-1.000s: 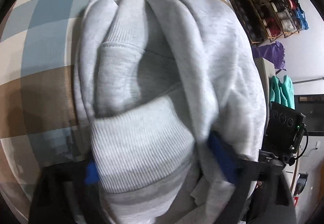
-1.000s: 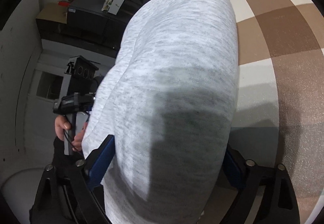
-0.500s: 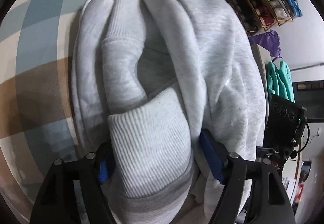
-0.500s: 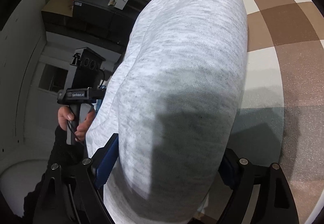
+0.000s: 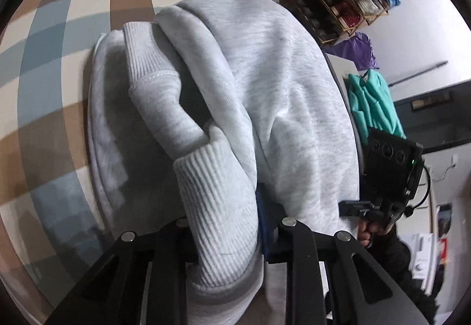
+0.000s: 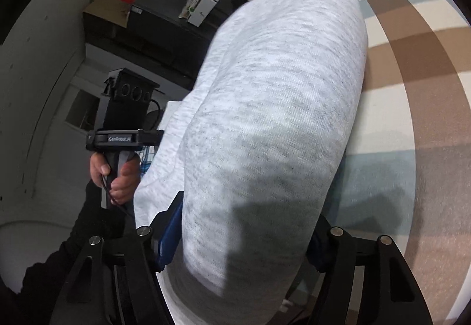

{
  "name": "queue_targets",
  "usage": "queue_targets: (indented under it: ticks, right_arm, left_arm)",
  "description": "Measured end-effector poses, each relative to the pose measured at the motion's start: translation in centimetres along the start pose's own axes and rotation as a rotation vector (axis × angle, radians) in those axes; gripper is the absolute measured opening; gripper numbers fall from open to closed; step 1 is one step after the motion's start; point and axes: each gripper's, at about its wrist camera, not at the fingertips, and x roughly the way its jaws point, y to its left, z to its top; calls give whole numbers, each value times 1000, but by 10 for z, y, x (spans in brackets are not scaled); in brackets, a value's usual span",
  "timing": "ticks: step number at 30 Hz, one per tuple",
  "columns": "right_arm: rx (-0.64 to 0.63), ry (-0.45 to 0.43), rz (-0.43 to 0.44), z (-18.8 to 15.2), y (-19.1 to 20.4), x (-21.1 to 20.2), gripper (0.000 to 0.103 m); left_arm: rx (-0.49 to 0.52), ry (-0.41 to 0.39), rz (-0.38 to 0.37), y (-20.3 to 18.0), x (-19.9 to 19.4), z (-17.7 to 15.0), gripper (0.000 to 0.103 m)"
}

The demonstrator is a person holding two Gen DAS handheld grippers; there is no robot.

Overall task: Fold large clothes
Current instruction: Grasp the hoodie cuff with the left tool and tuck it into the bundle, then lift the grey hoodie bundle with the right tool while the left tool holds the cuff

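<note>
- Grippers numbered two: the left gripper was closing with one ribbed cuff between its jaws, pads pressed on it.
- Right gripper was closing around a thick fold of the one grey sweatshirt.
- Sweatshirt lay bunched on the checked cloth.
- At two o'clock, one wooden rack held rolled items.

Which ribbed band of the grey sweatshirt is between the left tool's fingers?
The near ribbed cuff on the grey sweatshirt: the left tool is closing on it. The far ribbed band lies untouched towards the checked cloth.
</note>
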Motion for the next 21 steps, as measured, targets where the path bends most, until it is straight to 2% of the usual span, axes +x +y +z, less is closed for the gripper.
queue_targets:
  ticks: [3, 6, 11, 17, 21]
  right_arm:
    - [29, -3, -12, 3, -6, 7, 69]
    - [30, -21, -23, 7, 0, 6, 69]
    - [-3, -82, 17, 3, 20, -5, 63]
    - [-57, -147, 55, 6, 54, -17, 62]
    - [-85, -163, 78, 9, 79, -20, 61]
  left_arm:
    - [-69, 1, -5, 17, 14, 4, 20]
    - [-76, -9, -17, 16, 11, 2, 19]
    - [-30, -42, -15, -7, -14, -1, 17]
    - [-10, -106, -43, -23, -52, -4, 17]
    - [9, -146, -27, -33, -78, -5, 17]
